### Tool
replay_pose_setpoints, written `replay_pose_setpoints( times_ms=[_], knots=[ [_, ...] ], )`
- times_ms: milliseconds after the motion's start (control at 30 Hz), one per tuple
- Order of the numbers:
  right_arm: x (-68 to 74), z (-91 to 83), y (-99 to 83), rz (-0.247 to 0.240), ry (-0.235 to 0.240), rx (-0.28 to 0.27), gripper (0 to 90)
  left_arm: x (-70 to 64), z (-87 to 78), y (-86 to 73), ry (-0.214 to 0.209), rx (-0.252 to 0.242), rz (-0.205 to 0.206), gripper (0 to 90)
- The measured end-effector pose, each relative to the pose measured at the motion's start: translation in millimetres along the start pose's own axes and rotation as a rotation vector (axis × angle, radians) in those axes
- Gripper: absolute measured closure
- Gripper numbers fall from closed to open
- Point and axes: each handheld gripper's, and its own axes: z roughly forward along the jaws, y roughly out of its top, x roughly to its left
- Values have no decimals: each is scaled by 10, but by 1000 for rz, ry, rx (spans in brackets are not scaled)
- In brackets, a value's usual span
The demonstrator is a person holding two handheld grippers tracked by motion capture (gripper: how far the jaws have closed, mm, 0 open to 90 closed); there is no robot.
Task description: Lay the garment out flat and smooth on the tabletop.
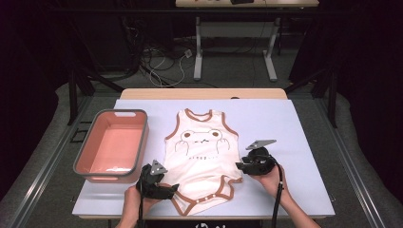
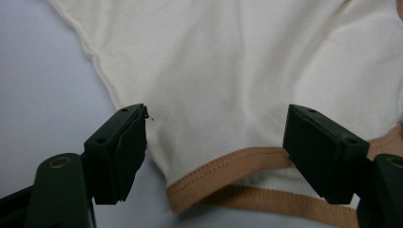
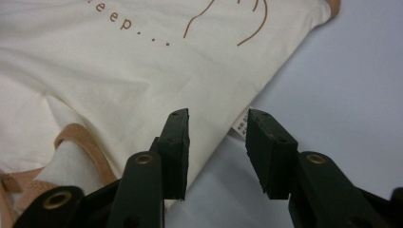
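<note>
Cream bodysuit [image 1: 202, 156] flat on table [image 1: 285, 123], neck away from person, snaps near front edge. Left claw [image 1: 167, 189] wide open at lower left leg hem, straddling tan trim, not pinching. Right claw [image 1: 241, 166] partly open at right side seam beside small label [image 3: 240, 126], nothing gripped. Pink bin [image 1: 113, 145] left of bodysuit, just beside it.

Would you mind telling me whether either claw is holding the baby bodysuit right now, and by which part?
Nothing is held. The left claw gapes over the bodysuit leg hem; the right claw is open at its side edge.
</note>
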Motion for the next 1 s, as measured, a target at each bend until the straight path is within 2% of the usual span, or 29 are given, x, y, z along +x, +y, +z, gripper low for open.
replay_pose_setpoints(
  times_ms=[167, 233, 333, 433, 567, 733, 867, 1000],
  knots=[
    [-2, 46, -6, -5, -5, 18, 631, 32, 17, -23, 2, 11, -16, 233],
    [5, 67, -6, -12, -5, 28, 638, 40, 22, -25, 3, 13, -24, 261],
    [18, 88, -19, -11, -3, 39, 656, 47, 33, -30, 0, 24, -33, 356],
    [41, 120, -32, -30, -9, 49, 667, 63, 19, -34, 9, 23, -26, 442],
    [90, 128, -22, -57, -14, 63, 753, 86, 9, -55, -6, 8, -20, 577],
    [97, 127, -26, -57, 10, 60, 889, 110, 9, -64, -21, -2, -14, 746],
    [100, 120, -24, -73, -10, 56, 900, 132, 13, -72, -33, -15, -13, 824],
    [87, 117, -21, -85, -36, 48, 900, 130, 20, -60, -24, -18, 4, 839]
  ],
)
